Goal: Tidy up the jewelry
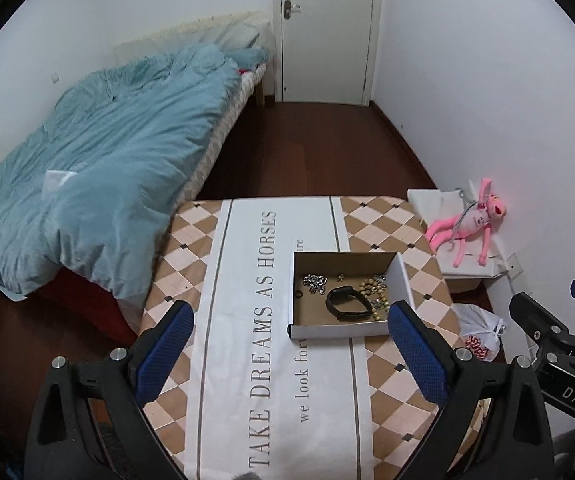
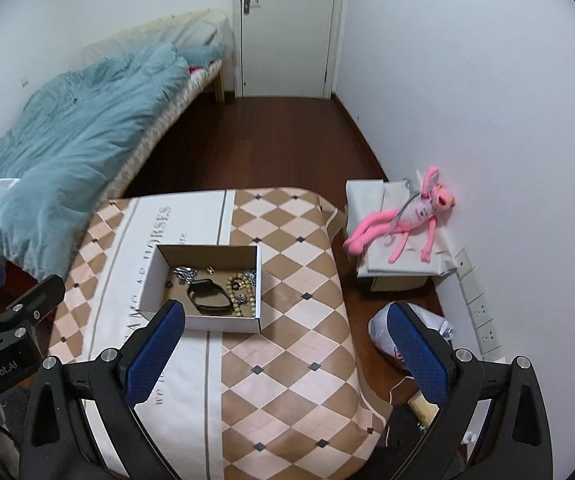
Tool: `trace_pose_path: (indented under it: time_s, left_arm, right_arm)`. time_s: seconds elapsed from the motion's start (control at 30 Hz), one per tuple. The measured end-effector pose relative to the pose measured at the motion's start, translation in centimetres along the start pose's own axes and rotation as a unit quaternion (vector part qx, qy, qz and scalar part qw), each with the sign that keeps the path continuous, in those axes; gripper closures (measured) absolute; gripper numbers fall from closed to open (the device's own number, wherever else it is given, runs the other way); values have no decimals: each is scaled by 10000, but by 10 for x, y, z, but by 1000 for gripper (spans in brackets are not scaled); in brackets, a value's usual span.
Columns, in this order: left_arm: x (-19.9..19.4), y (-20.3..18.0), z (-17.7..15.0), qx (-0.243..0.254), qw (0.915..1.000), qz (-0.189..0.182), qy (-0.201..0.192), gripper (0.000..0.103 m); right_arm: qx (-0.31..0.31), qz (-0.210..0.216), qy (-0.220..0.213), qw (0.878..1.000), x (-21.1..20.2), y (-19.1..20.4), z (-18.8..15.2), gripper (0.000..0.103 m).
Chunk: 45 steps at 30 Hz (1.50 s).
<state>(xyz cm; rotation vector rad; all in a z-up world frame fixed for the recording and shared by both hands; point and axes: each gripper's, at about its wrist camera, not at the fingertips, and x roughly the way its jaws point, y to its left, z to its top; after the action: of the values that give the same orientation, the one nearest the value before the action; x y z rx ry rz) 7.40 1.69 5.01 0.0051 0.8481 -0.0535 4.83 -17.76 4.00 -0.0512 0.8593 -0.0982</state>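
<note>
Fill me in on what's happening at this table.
A person holds a gripper in each hand above a table, sorting jewelry. Both the left gripper and the right gripper are open and empty, hovering short of a shallow box. In the box lie a black band, wooden beads, a silvery chain and a few small pieces. Nothing is being gripped right now.

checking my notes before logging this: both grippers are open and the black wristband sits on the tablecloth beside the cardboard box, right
Not quite. The black wristband lies inside the open cardboard box, among the beads and chains, not beside it; the right wrist view shows this. The left gripper and right gripper are indeed open.
</note>
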Motion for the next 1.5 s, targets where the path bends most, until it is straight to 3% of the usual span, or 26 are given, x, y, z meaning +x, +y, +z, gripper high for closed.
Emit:
trace_pose_path:
  time_s: [0.33, 0.67, 0.9, 1.5]
  left_arm:
    - [-52, 3, -9, -43, 9999, -17, -140, 4]
    - [-71, -1, -13, -52, 9998, -85, -147, 4]
    - [-65, -7, -11, -24, 10000, -66, -1, 4]
    - [-18, -13, 11, -49, 9994, 99, 327, 4]
  right_arm:
    - [55, 51, -397, 9992, -65, -2, -14, 0]
    - [113, 89, -515, 9986, -91, -9, -21, 0]
    - [140, 62, -412, 9990, -85, -13, -17, 0]
    - [100, -93, 87, 9999, -21, -13, 10, 0]
